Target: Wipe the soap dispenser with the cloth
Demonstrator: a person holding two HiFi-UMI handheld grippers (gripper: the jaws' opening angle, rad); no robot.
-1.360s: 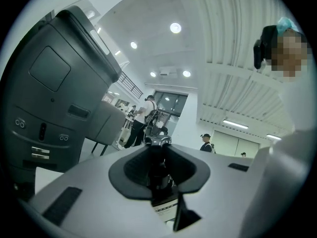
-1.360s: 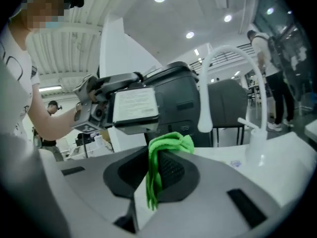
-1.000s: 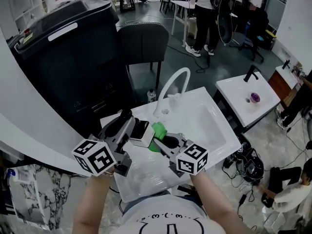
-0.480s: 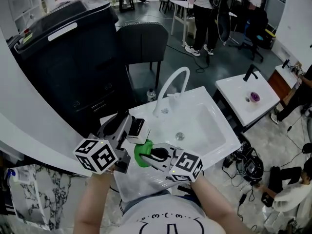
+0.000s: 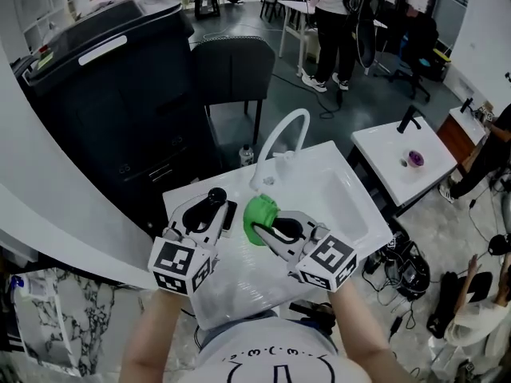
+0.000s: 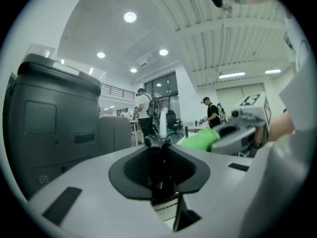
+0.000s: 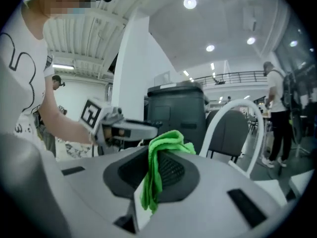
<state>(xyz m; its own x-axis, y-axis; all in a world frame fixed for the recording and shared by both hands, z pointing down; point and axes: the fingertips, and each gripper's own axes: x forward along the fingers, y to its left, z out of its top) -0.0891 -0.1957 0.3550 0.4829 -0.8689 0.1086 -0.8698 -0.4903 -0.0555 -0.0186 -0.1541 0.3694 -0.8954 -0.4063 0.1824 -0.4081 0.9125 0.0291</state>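
My left gripper (image 5: 212,211) is shut on the soap dispenser (image 5: 216,197), whose black pump top shows above the jaws over the sink's left rim. In the left gripper view the dispenser (image 6: 158,165) fills the gap between the jaws, with a label low down. A green cloth (image 5: 258,211) is bunched in my right gripper (image 5: 268,220), which is shut on it just right of the dispenser; whether they touch I cannot tell. In the right gripper view the cloth (image 7: 159,160) hangs from between the jaws, and the left gripper (image 7: 124,129) lies beyond it.
The white sink (image 5: 339,194) with its curved white faucet (image 5: 281,136) lies below both hands. A tall black bin (image 5: 104,94) and a dark chair (image 5: 235,70) stand behind it. A second white sink (image 5: 403,162) is at the right. People stand far back.
The left gripper has rolled and sunk a little, so the dispenser's black top now faces up. The right gripper has risen with the cloth to beside the dispenser.
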